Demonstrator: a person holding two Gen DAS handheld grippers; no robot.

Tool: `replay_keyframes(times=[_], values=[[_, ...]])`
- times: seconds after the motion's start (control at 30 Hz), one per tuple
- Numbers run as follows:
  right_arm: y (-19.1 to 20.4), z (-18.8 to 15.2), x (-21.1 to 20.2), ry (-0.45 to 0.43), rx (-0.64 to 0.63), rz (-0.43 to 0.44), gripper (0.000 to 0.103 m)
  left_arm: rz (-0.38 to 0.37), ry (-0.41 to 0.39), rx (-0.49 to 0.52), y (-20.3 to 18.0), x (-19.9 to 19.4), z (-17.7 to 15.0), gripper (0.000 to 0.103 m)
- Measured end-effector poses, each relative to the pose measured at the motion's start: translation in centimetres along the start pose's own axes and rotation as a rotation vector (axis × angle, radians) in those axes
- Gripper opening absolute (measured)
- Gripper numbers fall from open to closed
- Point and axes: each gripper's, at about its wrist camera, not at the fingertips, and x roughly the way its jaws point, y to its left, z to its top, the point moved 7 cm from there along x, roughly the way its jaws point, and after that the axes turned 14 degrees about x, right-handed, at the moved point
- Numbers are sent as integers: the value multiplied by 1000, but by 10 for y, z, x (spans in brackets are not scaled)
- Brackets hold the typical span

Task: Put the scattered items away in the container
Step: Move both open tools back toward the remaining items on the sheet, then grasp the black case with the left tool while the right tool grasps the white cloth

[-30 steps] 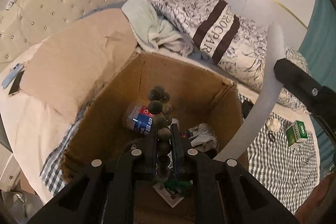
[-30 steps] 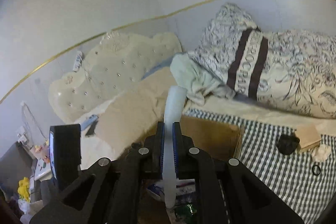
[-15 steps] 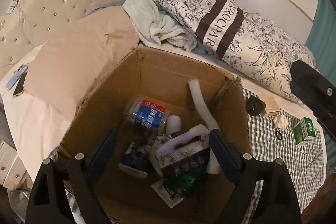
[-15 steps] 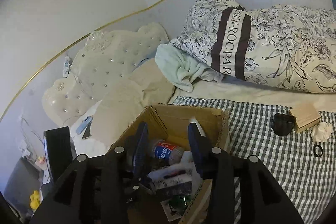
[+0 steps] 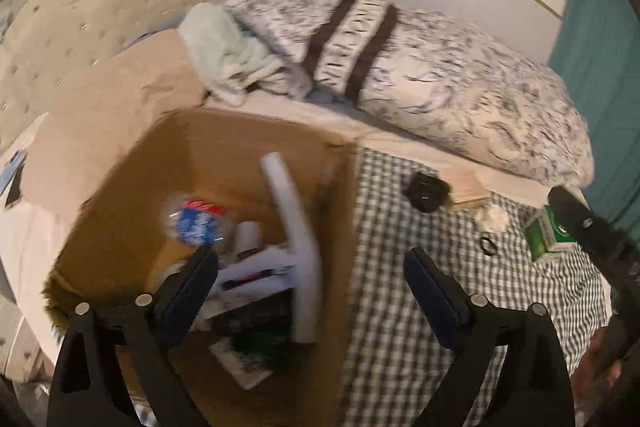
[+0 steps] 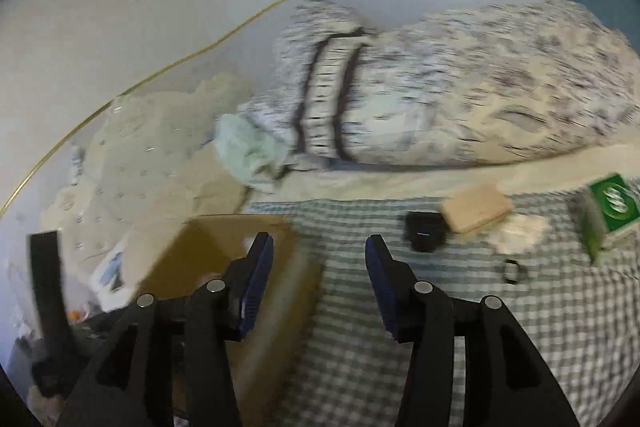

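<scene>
My left gripper [image 5: 311,261] has its jaws spread wide and opening further, with nothing pinched between them; it hangs over the right side of the cardboard box [image 5: 132,199]. My right gripper [image 6: 320,255] is about half spread, its jaws opening too, and nothing sits between its blue pads [image 6: 256,279]; it points over the box's right edge [image 6: 248,311] and the checked sheet [image 6: 380,367].

Inside the box I see a white tube [image 5: 296,247] leaning up against the right wall, a plastic bottle with a blue and red label [image 5: 196,217] to its left, and a jumble of packets and papers beneath, too blurred for me to name.

Still out on the checked sheet [image 5: 400,327], right of the box: a small black object [image 5: 425,190] touching a tan block [image 5: 466,189], a crumpled white wad [image 5: 493,217] just beyond, a small black ring [image 5: 488,245] nearer to me, and a green and white carton [image 5: 546,237] farthest right. The right view shows the same row: black object [image 6: 426,235], tan block [image 6: 476,213], wad [image 6: 520,229], ring [image 6: 512,270], carton [image 6: 608,211].

At the far side lie a floral pillow with brown stripes [image 5: 400,63], a pale green cloth [image 5: 224,59] and a tufted cream headboard [image 5: 80,27].
</scene>
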Motion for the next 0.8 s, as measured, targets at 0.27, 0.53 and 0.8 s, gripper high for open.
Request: replay_keyframes(times=[0.27,0.53,0.8], values=[[-85,12,-8,-12,47,-129,48,-67,14,100,-83,32,22,103],[-138,22,11,4,50,-212,48,-105,53,168,-145,91,32,103],[-172,25,64,66,30,-287,48,-121,96,90,-160,166,47,103]])
